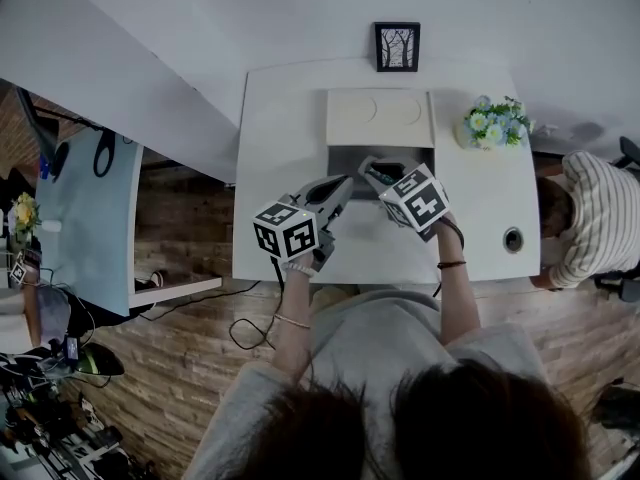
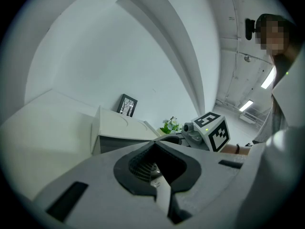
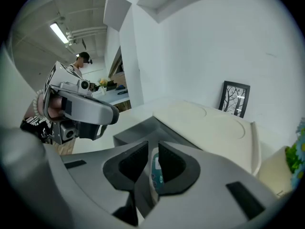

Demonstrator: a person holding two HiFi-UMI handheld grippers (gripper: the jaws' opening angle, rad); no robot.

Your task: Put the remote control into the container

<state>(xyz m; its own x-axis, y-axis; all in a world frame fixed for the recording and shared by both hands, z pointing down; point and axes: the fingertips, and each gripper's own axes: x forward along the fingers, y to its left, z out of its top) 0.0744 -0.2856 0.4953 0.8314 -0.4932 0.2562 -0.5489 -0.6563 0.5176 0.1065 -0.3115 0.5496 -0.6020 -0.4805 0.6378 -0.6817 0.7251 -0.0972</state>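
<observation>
Wearer's dark hair [image 1: 450, 423] fills the bottom edge, not relevant. Left claw [image 1: 342, 184] is clenched on nothing, tips met, hovering just beside the right one near the container front. Right claw [image 1: 373, 171] is clamped on a slim white remote control with teal buttons [image 3: 156, 171], pinched across its thin sides. It sits at the front wall of the grey box container [image 1: 345, 163], whose cream lid [image 1: 378, 118] lies flipped back.

Risks:
- The pinch is narrow, so the remote could swivel or slide out if tilted.
- Its free end may clip the front wall on the way in.
- Left claw is close enough to get bumped.

Around: white surface [image 1: 280, 118], black-framed tree picture [image 1: 397, 46] behind the lid, blue-and-white flower bunch [image 1: 495, 123] right of it, round cable hole [image 1: 513, 239], person in a striped shirt [image 1: 600, 218] far right. None blocks the opening.
</observation>
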